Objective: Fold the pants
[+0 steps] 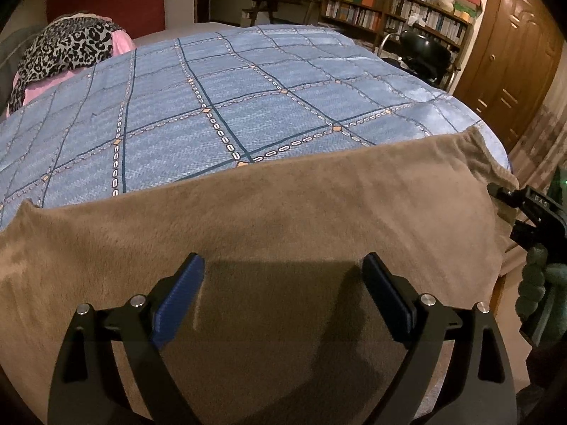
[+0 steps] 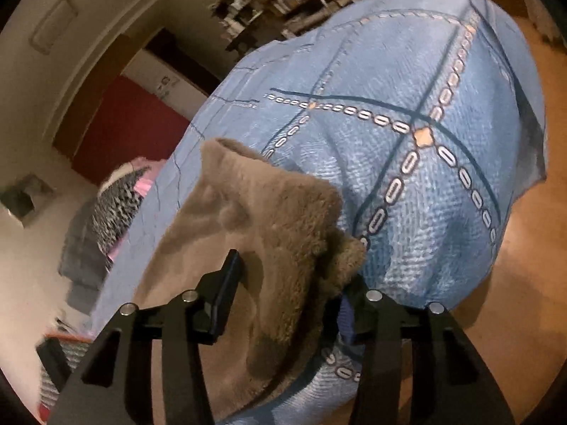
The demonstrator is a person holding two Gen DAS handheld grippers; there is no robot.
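Note:
Brown fleece pants [image 1: 283, 219] lie spread across the near edge of a bed covered with a blue checked bedspread [image 1: 248, 88]. My left gripper [image 1: 283, 276] hovers over them, wide open, nothing between its blue pads. In the right wrist view the right gripper [image 2: 294, 272] straddles the pants' corner [image 2: 269, 212] at the bed's edge. The cloth lies between the fingers and drapes over the right one, hiding its pad. The left pad stands a little clear of the cloth. That gripper [image 1: 506, 194] also shows at the right edge of the left wrist view, held by a gloved hand [image 1: 538, 283].
A pile of leopard-print and pink clothes [image 1: 67, 49] sits at the bed's far left. Beyond the bed are a bookshelf [image 1: 389, 10], a black chair [image 1: 425, 49] and a wooden door [image 1: 514, 53]. Bare floor [image 2: 524, 248] lies right of the bed.

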